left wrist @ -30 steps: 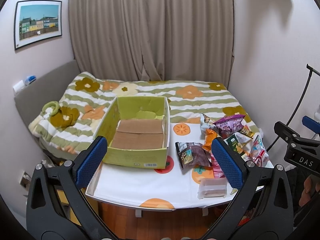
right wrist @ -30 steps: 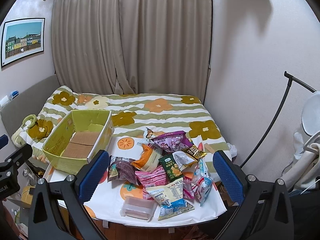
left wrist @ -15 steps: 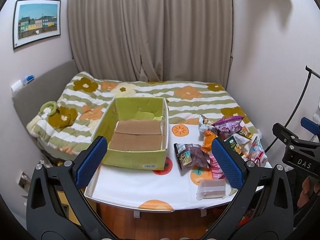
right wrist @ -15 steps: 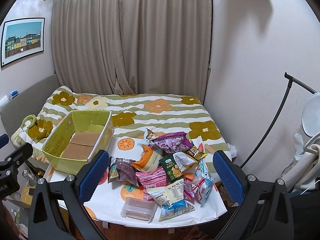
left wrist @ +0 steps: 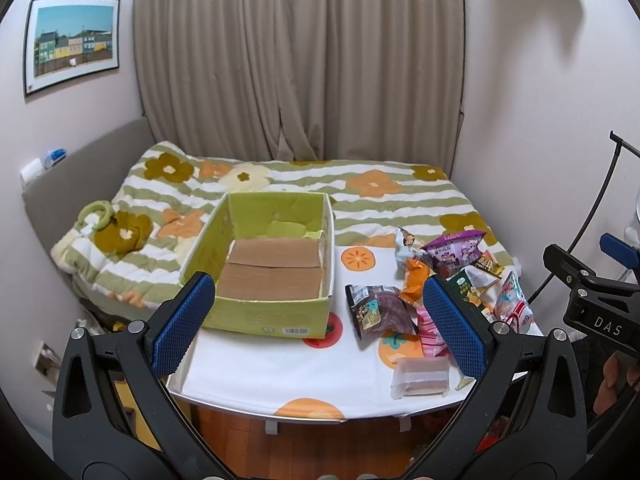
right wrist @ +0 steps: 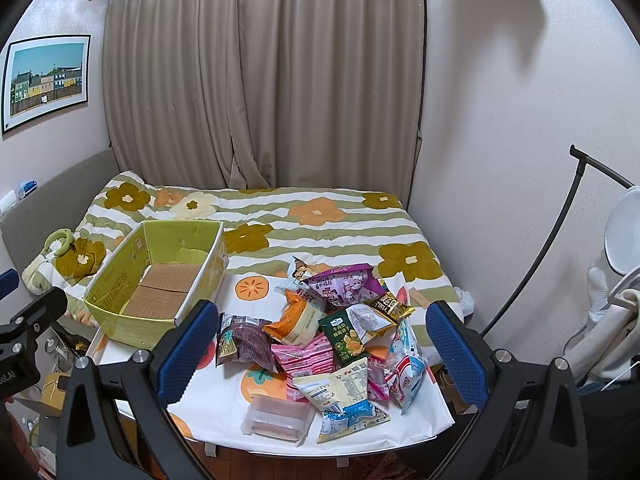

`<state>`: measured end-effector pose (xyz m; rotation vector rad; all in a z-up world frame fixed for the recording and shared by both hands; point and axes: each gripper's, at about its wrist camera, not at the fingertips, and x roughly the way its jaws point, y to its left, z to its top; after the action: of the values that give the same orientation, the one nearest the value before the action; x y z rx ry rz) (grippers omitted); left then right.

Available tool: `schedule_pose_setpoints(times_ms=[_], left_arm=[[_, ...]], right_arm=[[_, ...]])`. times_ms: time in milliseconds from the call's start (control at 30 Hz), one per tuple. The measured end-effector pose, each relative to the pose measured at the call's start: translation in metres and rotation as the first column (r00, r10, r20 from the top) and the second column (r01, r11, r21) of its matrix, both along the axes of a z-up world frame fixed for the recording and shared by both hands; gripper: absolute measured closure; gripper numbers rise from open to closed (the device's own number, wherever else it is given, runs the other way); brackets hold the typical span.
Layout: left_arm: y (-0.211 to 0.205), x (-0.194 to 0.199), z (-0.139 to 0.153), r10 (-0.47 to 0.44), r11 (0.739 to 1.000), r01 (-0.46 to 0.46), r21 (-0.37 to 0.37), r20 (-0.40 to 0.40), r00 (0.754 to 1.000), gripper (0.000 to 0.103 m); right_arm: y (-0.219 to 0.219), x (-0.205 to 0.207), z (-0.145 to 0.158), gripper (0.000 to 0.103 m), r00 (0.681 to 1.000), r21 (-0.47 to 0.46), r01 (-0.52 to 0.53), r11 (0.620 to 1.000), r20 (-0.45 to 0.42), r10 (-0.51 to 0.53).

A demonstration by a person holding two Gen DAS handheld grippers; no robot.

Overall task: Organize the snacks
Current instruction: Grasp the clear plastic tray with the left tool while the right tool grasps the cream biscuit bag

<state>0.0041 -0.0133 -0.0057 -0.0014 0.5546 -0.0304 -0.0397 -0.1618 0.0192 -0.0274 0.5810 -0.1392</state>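
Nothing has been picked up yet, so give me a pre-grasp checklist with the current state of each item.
1. Left gripper open and holding nothing: ok.
2. Right gripper open and holding nothing: ok.
3. Green cardboard box open-topped with nothing on its brown floor, ready to receive snacks: ok.
4. Snack pile all on the table, none in the box: ok as a starting state.
5. An easy first pick: the clear plastic container lies at the table's near edge, apart from most packets: ok.
6. Packets separable: several overlap, so a single clean grasp in the pile's middle: cannot tell.
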Motion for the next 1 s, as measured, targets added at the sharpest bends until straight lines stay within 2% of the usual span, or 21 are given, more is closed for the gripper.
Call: schedule_pose_setpoints(times_ms=[200,367,500,700,867,1000], left_arm=[[-0.003,0.006,-0.003,-0.04,0.999,0.04,-0.008,-0.032,0.999,0.0],[-0.015,0.021,-0.019,-0.168,0.986,0.168,-0.009,-0.082,0.982,0.0],[-0.03,0.041,-0.051,-0.275,0.961,0.276,-0.02,-0.18,0.944,0.0],[-0.058,0.06,-0.109,-0.357,0.933,0.349,-0.083,-0.312,0.88,0.0],[-0.088,0.067,-0.154,-0.374,0.927,0.35,-0.134,-0.4,0.837,0.0],[-0.11,0.073,-0.186,-0.357,0.934,0.326,-0.148,-0.454,0.816,0.0]], right_arm=[[-0.001,0.0,0.0,0.0,1.0,-0.004,0.014,1.0,-0.008,-0.014],[-0.015,-0.003,-0.01,0.0,0.998,-0.002,0.048,0.999,-0.039,-0.048],[-0.03,-0.007,-0.026,0.0,0.992,-0.008,0.089,0.996,-0.089,-0.089],[-0.057,-0.009,-0.06,0.0,0.982,0.008,0.102,0.995,-0.163,-0.099],[-0.07,-0.008,-0.088,0.0,0.979,0.035,0.03,0.999,-0.204,-0.023],[-0.078,0.001,-0.113,0.0,0.969,0.062,-0.056,0.996,-0.236,0.069]])
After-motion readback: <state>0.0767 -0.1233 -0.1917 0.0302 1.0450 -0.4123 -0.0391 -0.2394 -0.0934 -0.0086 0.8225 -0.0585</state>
